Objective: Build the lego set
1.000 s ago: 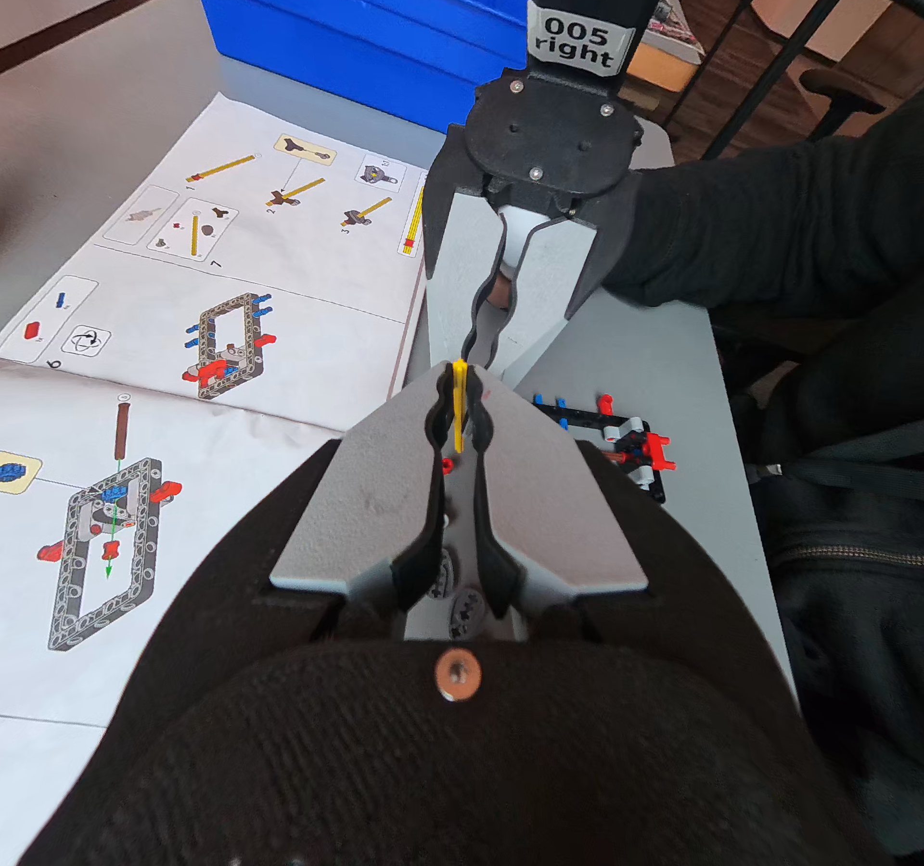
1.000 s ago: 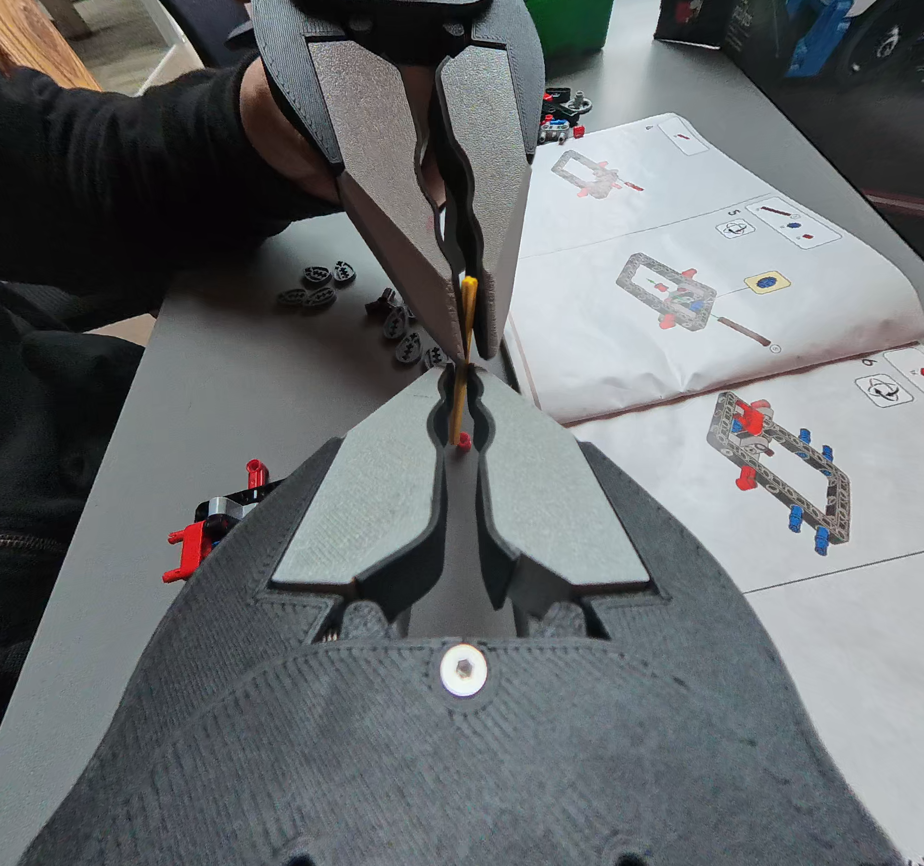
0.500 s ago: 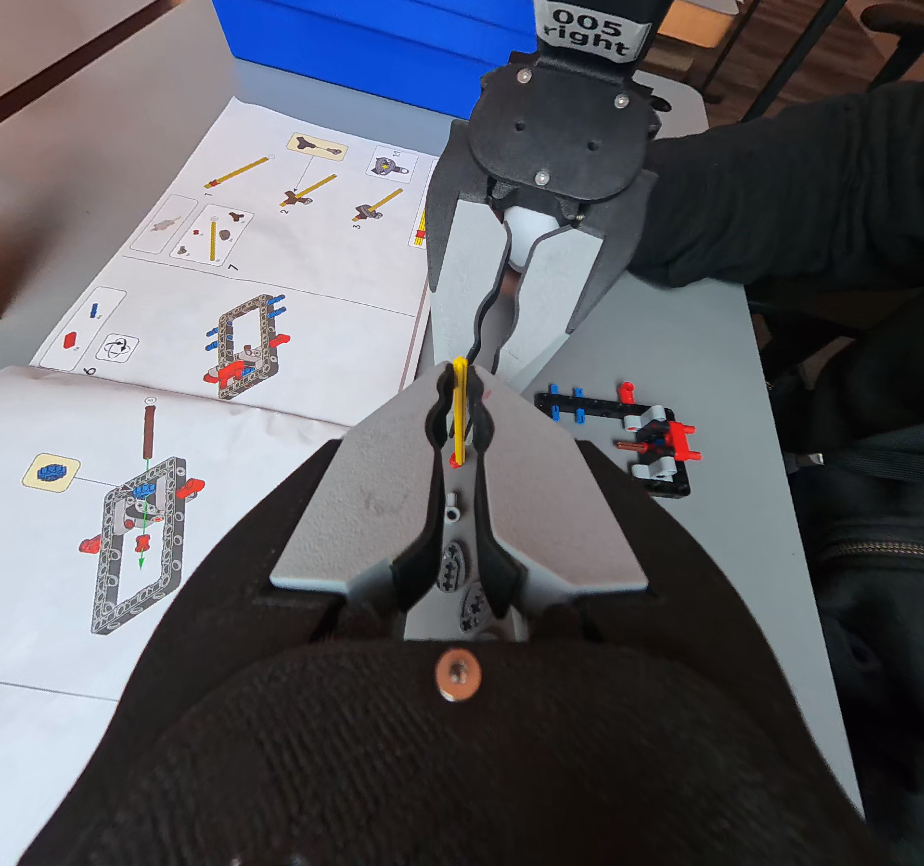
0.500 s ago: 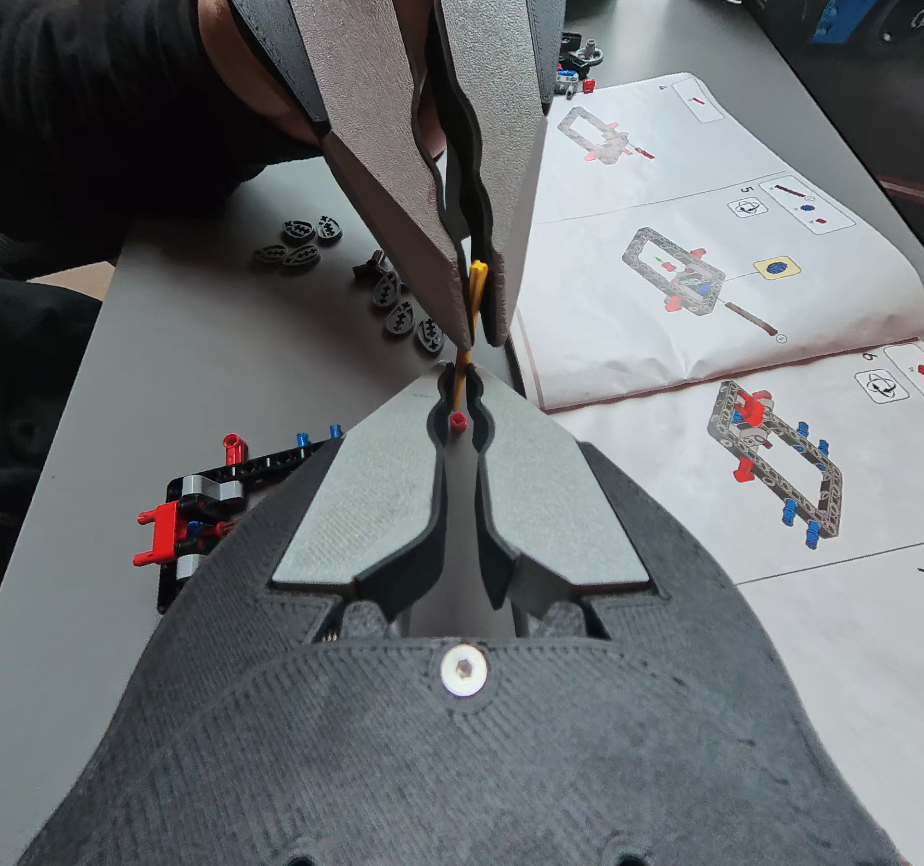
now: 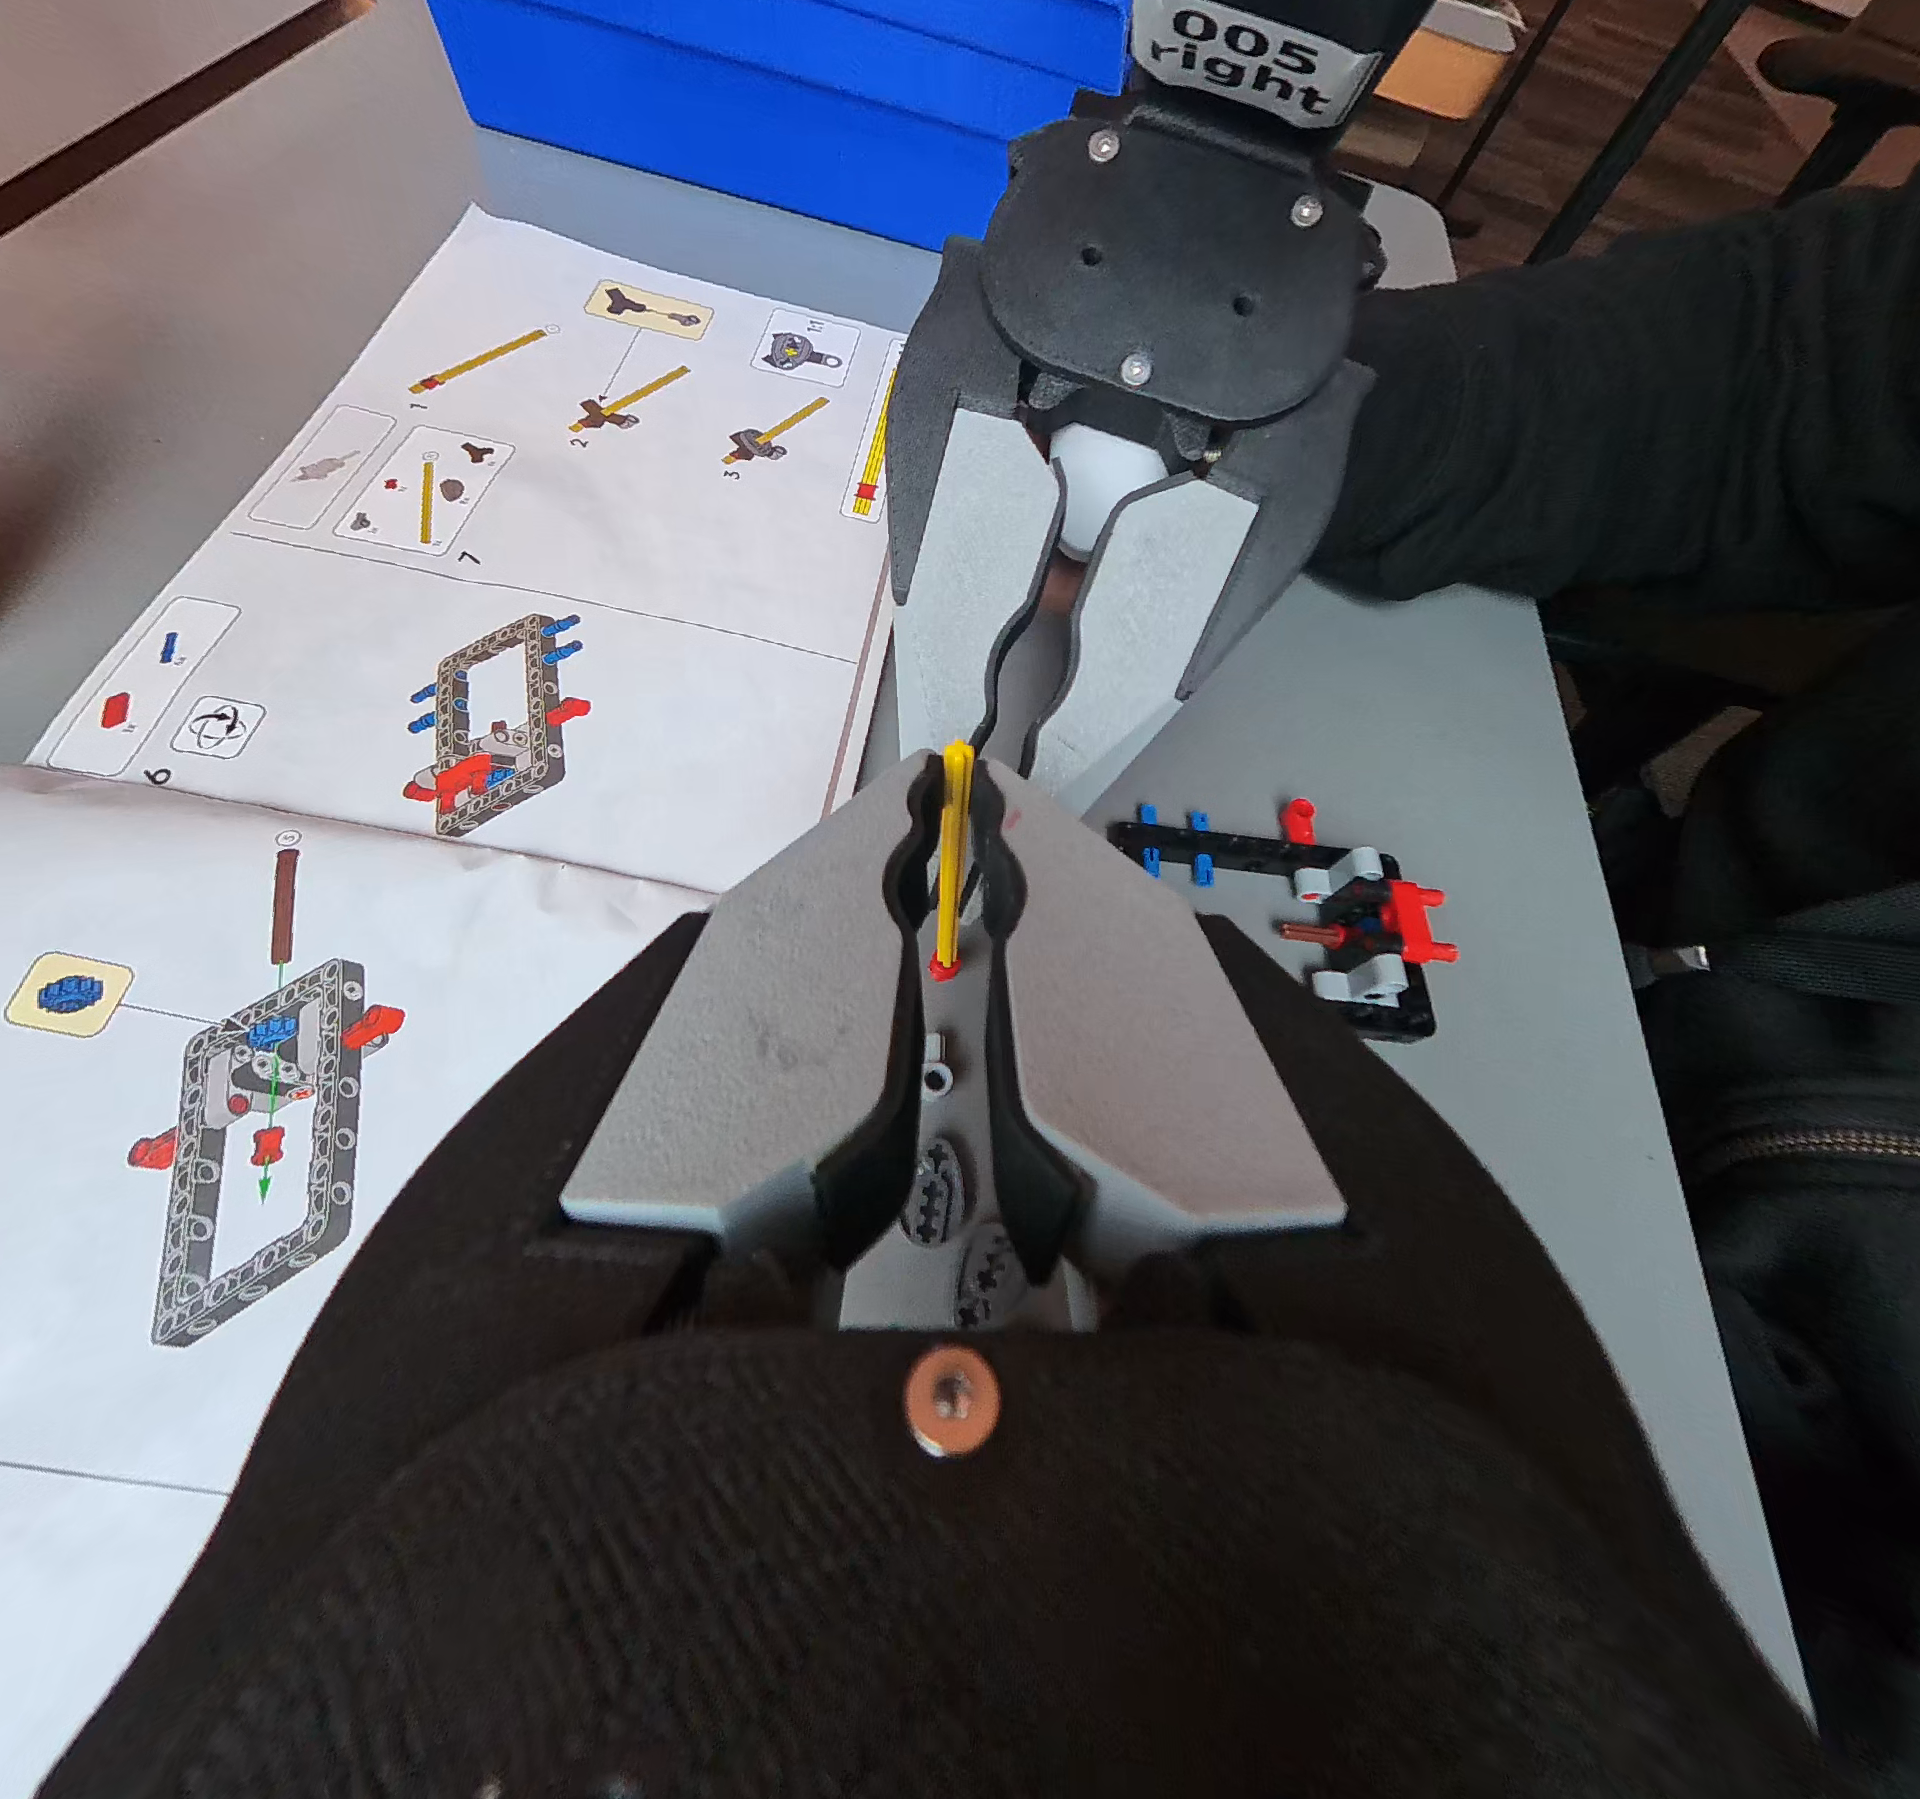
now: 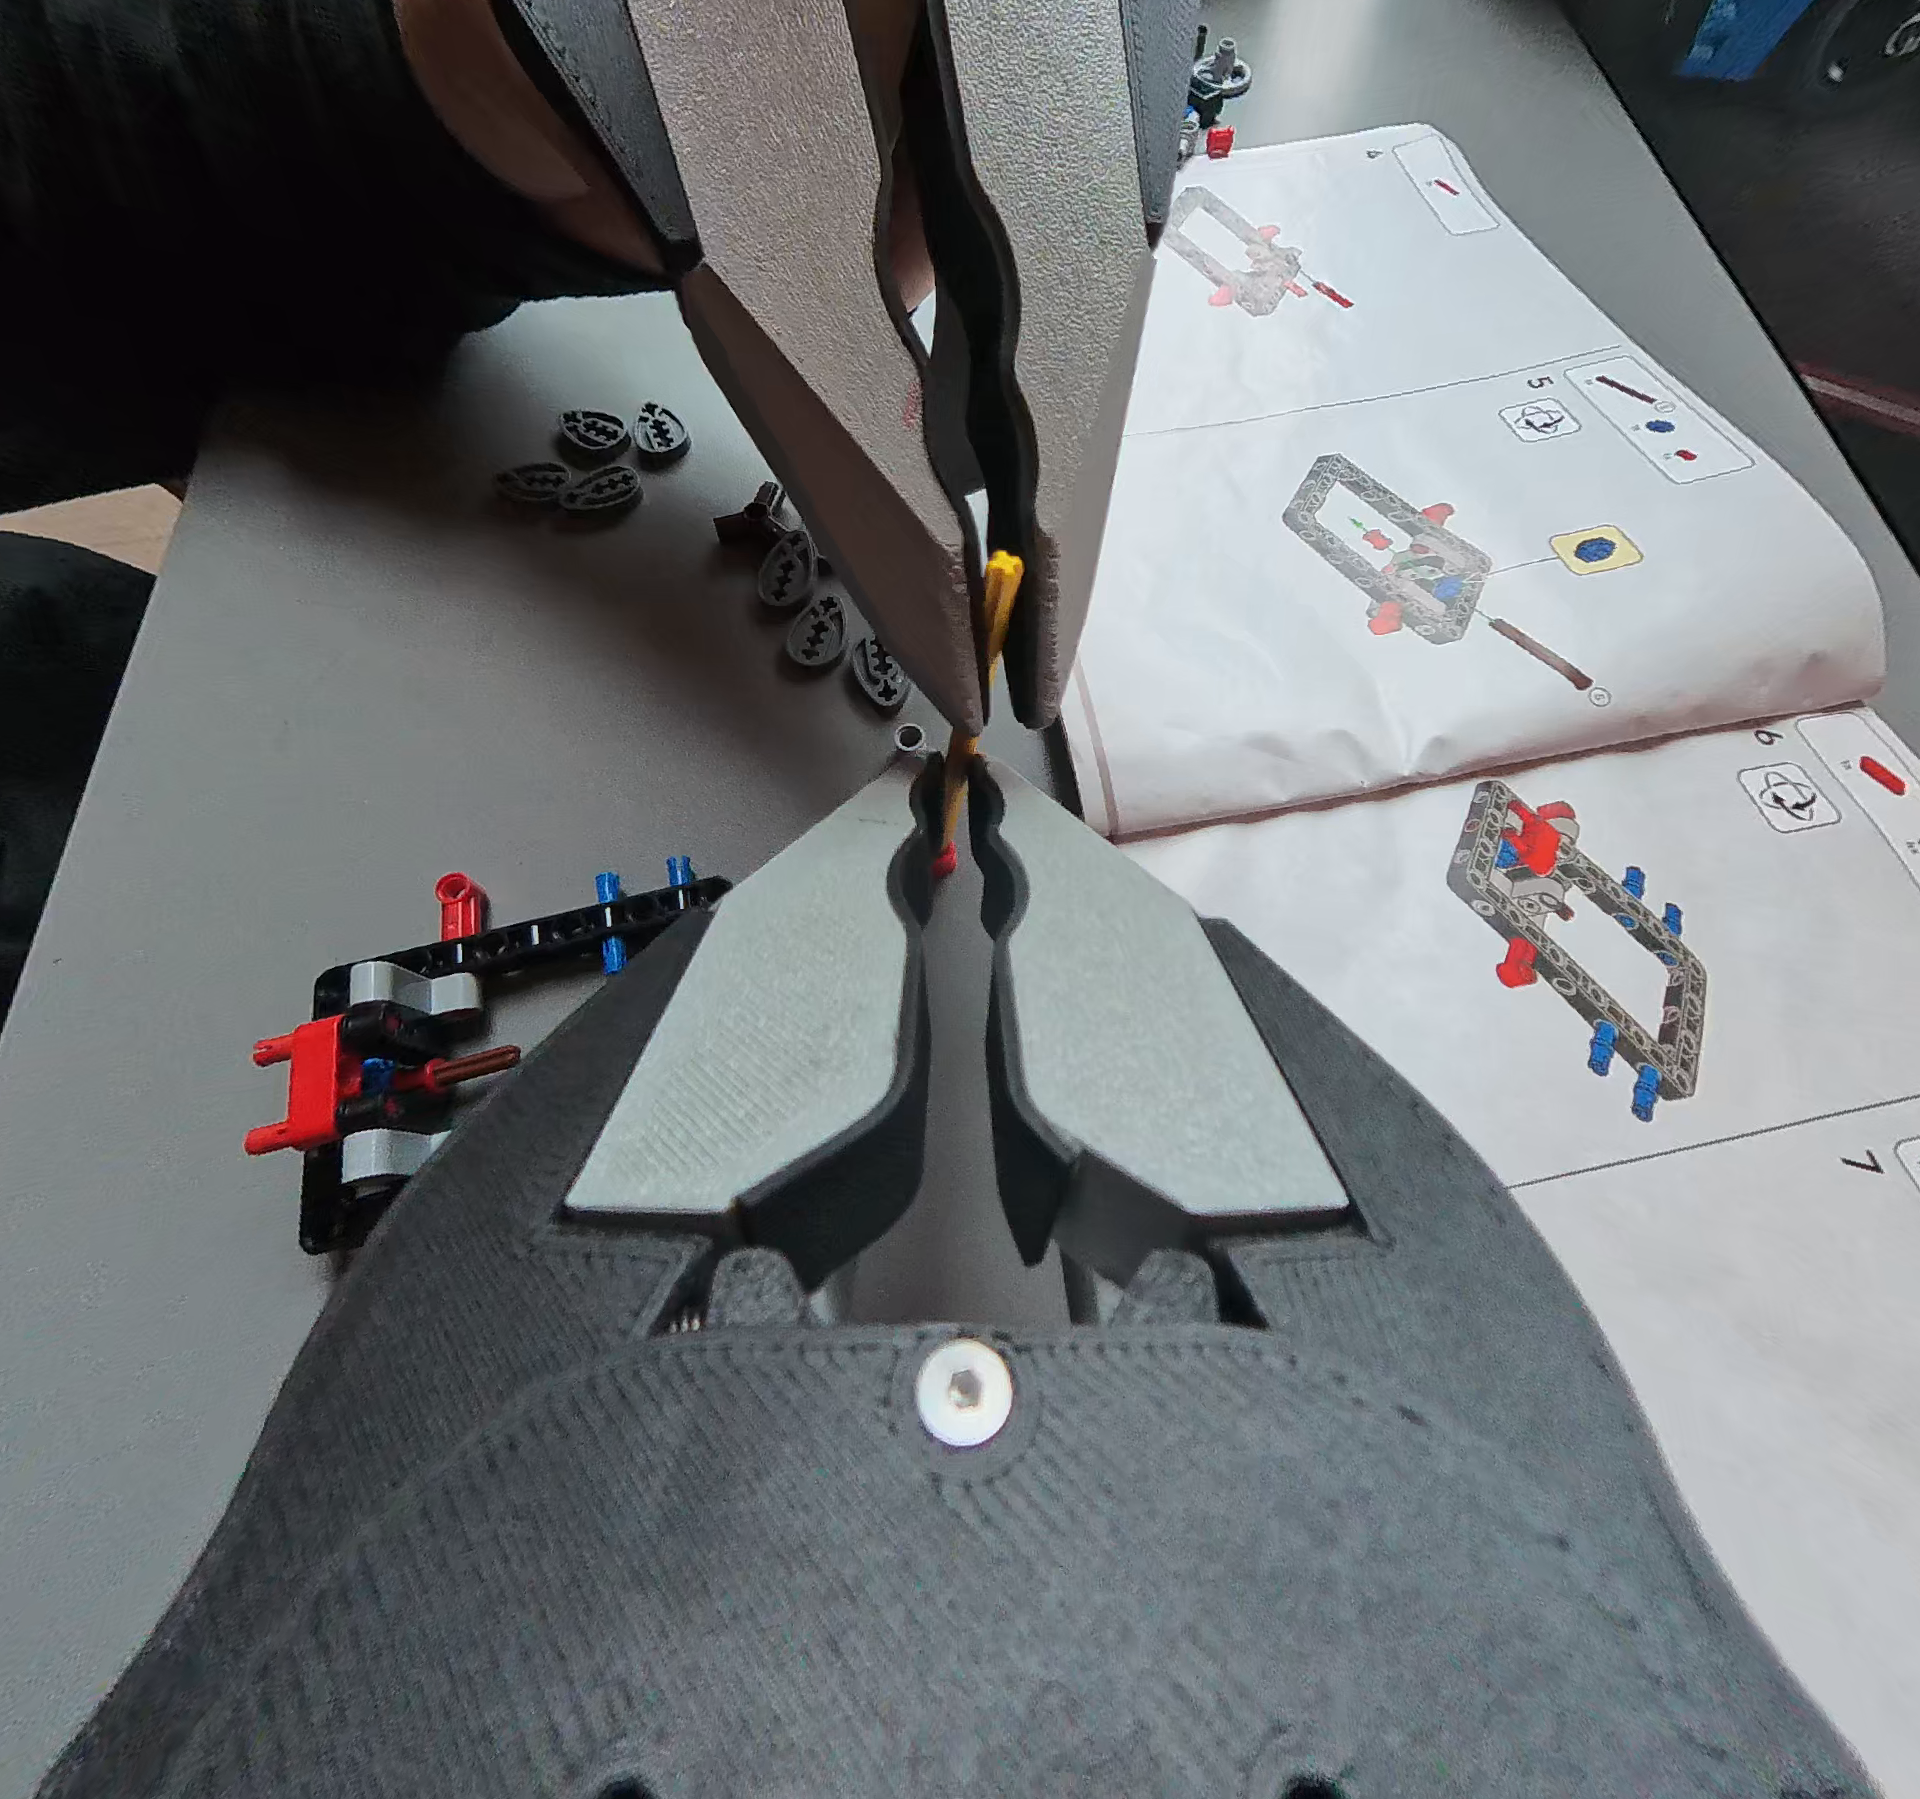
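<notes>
A thin yellow axle [image 5: 951,866] spans tip to tip between my two grippers, above the table. My left gripper [image 5: 956,775] is shut on it; a small red piece [image 5: 940,968] sits at the axle's near end between its jaws. My right gripper [image 6: 961,778] faces it and is shut on the axle's [image 6: 1000,596] other end, where a red tip [image 6: 942,859] shows. The left gripper [image 6: 997,710] comes down from above in the right wrist view. The black frame assembly [image 5: 1340,908] with red, blue and grey parts lies on the table, also in the right wrist view [image 6: 416,1022].
An open instruction booklet [image 5: 520,658] covers one side of the grey table, also in the right wrist view [image 6: 1455,606]. A blue crate [image 5: 779,35] stands behind it. Several dark oval pieces [image 6: 592,461] and a small grey bush [image 6: 909,737] lie loose. Black sleeves flank the grippers. Only a small space, under 4 cm, lies between the two pairs of fingers.
Both grippers have shifted together over the table with the axle still between them, so more of the black frame shows. The red tip sits slightly nearer my right gripper's fingertips.
</notes>
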Demonstrator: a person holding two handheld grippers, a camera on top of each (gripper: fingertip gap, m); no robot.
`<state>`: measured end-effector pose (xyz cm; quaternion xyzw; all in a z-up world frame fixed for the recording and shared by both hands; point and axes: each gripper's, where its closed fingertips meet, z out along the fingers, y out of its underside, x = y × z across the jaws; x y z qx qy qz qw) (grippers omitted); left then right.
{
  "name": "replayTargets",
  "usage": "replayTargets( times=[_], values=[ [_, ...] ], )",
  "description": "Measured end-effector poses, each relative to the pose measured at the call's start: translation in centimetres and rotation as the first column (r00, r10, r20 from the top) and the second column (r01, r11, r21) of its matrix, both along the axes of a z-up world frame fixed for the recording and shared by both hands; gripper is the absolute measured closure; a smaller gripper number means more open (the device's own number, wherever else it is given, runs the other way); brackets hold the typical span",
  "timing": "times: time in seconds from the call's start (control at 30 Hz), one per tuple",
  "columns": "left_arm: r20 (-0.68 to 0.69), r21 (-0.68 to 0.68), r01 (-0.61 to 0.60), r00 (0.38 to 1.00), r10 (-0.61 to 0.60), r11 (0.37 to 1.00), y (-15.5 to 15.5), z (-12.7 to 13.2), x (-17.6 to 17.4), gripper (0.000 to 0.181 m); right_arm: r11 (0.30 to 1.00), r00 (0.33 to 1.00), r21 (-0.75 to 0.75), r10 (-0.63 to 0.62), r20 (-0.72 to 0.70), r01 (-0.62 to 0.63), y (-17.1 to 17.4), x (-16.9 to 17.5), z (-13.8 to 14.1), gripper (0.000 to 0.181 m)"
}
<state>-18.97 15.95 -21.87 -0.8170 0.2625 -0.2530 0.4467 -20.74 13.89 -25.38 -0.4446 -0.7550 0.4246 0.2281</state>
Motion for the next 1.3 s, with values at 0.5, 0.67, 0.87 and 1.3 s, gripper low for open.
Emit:
replayTargets(
  times=[0.5, 0.67, 0.87, 1.3],
  values=[
    [-0.001, 0.005, 0.018, 1.0, -0.018, 1.0, -0.14, -0.18, 0.0, 0.179, 1.0, 1.0, 0.026, 0.0, 0.009, 0.0, 0.0, 0.05, -0.24, 0.18],
    [0.011, 0.003, 0.023, 1.0, -0.023, 1.0, -0.14, -0.2, -0.14, 0.179, 0.999, 1.0, 0.032, -0.004, 0.008, 0.004, -0.01, 0.0, -0.28, 0.18],
    [0.015, 0.009, 0.03, 0.999, -0.03, 1.0, -0.18, -0.21, -0.16, 0.179, 0.999, 1.0, 0.052, -0.003, -0.002, 0.003, 0.0, -0.04, -0.29, 0.18],
    [0.012, -0.012, 0.064, 0.998, -0.064, 0.998, -0.38, -0.24, -0.11, 0.179, 1.0, 1.0, -0.002, 0.015, -0.003, -0.015, -0.18, -0.02, -0.27, 0.18]
  ],
)
